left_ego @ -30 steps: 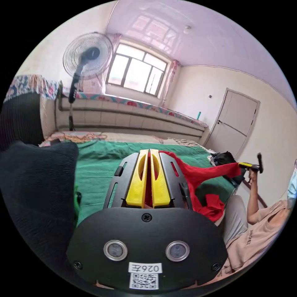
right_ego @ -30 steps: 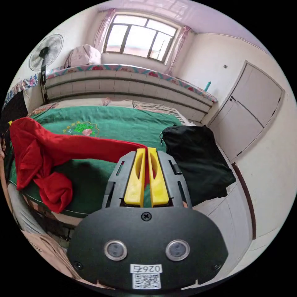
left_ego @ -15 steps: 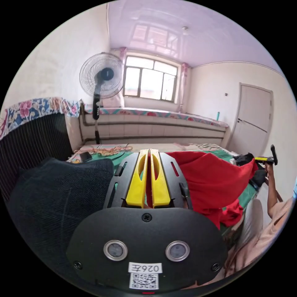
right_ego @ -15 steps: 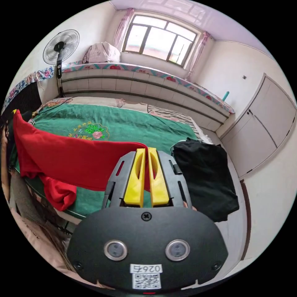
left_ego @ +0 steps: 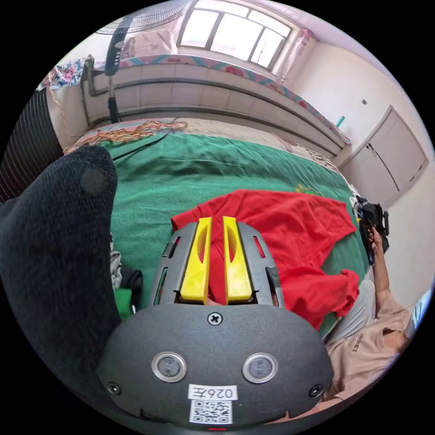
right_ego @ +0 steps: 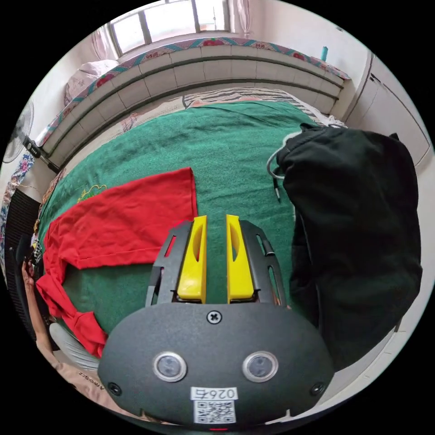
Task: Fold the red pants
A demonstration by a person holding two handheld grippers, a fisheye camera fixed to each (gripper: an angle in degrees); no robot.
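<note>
Left gripper view looks low across the green bedspread (left_ego: 190, 167) toward the window (left_ego: 235, 31). Right gripper view tilts down, close over it; both share the red pants (right_ego: 122, 222).

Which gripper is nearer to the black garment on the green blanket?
Right. The right gripper hovers beside the black garment, jaws open. The left gripper is over the red pants.

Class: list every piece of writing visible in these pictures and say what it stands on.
White sticker on the left tool: a label, left unread.
Matching sticker on the right tool: likewise left unread.
Shirt print: too small to read.
Yellow embroidery on the green blanket: too small to read.
</note>
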